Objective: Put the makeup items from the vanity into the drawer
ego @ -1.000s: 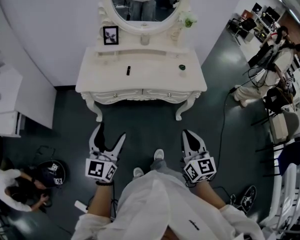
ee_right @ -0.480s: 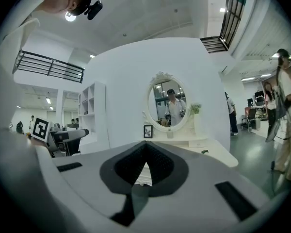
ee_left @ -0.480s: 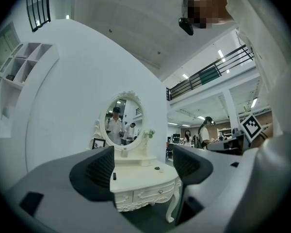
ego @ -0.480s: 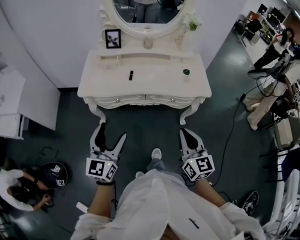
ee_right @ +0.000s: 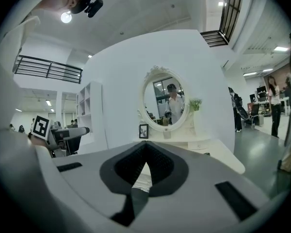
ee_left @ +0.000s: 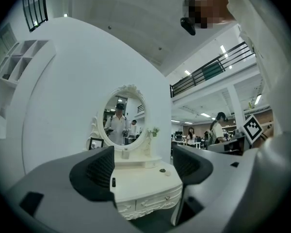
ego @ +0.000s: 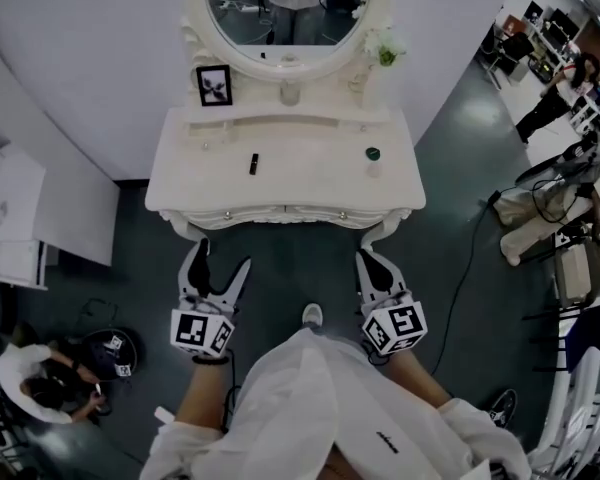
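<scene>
Fingers spread on left gripper (ego: 223,260), clenched empty on right gripper (ego: 370,260); small black tube (ego: 253,164) on the bench (ego: 310,180) looks light, rigid, slick, best pinched mid-length.

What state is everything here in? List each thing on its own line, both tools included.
left tool: open, nothing between its jaws.
right tool: shut, empty.
vanity drawers: both closed.
black makeup stick: lying flat on the vanity top.
green-topped jar: standing on the vanity top, right side.
picture frame: upright on the back shelf.
</scene>
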Available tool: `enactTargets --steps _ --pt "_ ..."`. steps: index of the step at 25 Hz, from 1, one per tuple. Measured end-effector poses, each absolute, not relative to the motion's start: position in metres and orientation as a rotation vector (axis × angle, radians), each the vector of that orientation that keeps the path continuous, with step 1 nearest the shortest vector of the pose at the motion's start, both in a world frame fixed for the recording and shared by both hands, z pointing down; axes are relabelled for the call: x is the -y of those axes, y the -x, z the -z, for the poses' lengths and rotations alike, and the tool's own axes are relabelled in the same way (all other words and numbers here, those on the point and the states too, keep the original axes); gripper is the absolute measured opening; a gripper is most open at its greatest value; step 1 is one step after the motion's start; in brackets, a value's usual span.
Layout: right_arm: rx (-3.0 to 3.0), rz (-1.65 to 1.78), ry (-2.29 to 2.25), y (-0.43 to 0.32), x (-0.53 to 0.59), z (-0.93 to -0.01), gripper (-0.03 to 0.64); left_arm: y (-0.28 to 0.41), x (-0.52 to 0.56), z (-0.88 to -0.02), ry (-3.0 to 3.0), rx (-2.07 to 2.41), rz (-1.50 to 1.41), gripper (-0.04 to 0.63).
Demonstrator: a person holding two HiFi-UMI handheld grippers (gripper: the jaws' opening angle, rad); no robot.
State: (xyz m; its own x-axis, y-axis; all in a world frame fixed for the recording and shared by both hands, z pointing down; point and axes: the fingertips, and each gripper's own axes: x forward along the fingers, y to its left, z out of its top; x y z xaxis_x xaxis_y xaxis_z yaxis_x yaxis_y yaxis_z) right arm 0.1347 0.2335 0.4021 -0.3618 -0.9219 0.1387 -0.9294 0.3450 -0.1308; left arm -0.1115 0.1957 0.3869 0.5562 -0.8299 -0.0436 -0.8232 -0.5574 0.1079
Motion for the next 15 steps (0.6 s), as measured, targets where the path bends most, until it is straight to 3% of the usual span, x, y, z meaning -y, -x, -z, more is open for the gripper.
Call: enactTargets --steps 15 --pt "2.606 -0.326 -1.635 -0.187 -0.154 -0.411 0.018 0.042 -0.116 -0.383 -2.678 1.492 0.11 0.36"
